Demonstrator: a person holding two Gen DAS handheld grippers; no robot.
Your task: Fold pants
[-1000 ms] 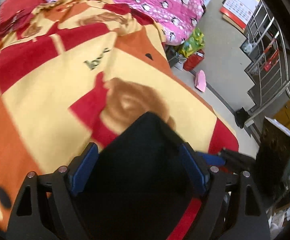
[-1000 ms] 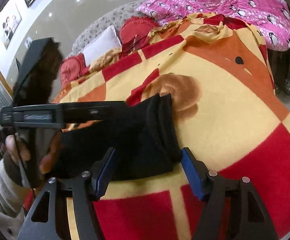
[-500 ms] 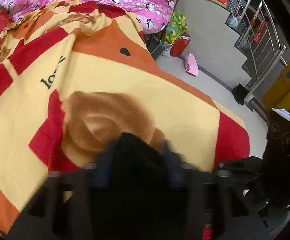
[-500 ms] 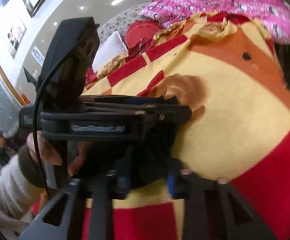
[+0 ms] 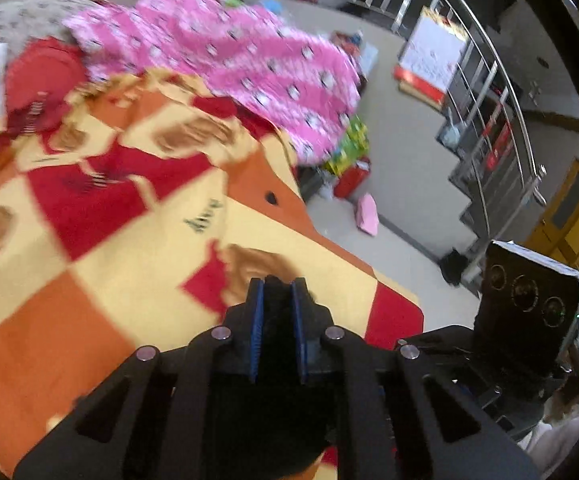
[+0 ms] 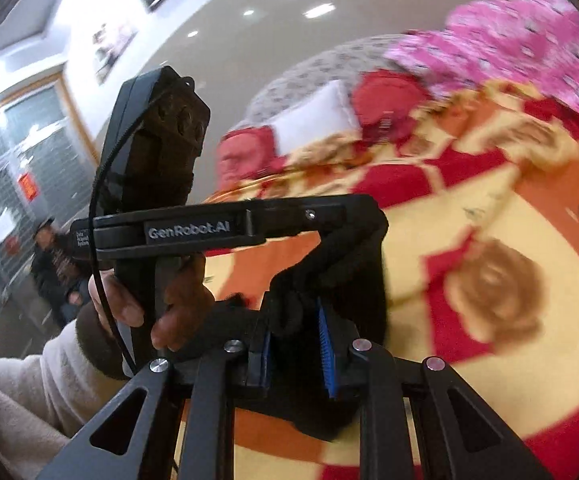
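Pants (image 5: 275, 286), black, now pinched in the left hand-held gripper (image 5: 276, 292), wide open a second ago, lifted off the bed (image 5: 101, 280). Right view: right hand-held gripper (image 6: 295, 330) likewise clenched on the cloth; fold under way.

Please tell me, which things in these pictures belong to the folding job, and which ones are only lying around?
Belong to the job:
- black pants, gripped by both tongs
- left tongs, shut on the pants
- right tongs, shut on the pants
- checked blanket, the surface beneath

Only lying around:
- pink quilt
- red cushion
- white pillow
- pink item on the floor
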